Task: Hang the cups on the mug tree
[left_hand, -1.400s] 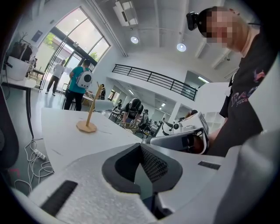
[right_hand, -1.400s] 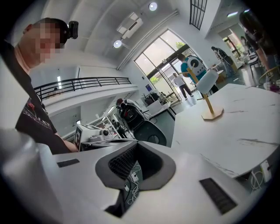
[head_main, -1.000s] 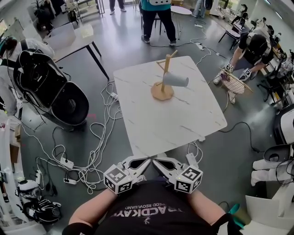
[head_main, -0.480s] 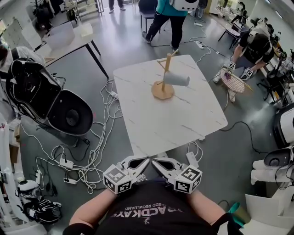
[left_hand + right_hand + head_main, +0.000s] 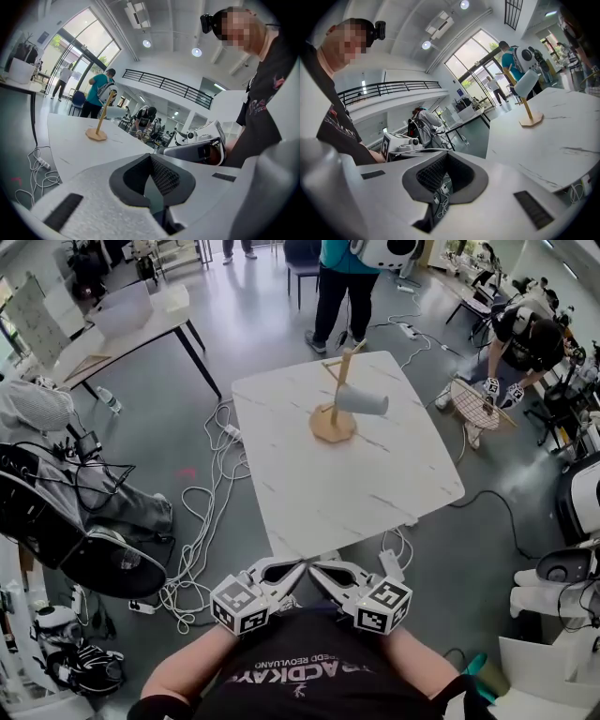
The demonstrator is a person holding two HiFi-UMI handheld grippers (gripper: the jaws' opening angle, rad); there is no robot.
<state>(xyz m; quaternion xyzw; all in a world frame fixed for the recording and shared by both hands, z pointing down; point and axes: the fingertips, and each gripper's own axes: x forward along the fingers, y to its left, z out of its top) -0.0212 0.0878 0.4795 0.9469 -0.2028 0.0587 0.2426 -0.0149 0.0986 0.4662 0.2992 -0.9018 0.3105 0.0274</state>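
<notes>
**Bright open hall, grey floor**

I look down on a glossy grey floor (image 5: 253,306). A white marbled table (image 5: 375,493) fills the centre of the frame, and a second table (image 5: 141,334) stands at upper left. Cables (image 5: 187,587) tangle at lower left. Tall windows (image 5: 93,51), round ceiling lights (image 5: 147,43) and a balcony railing (image 5: 164,86) show higher up.
</notes>
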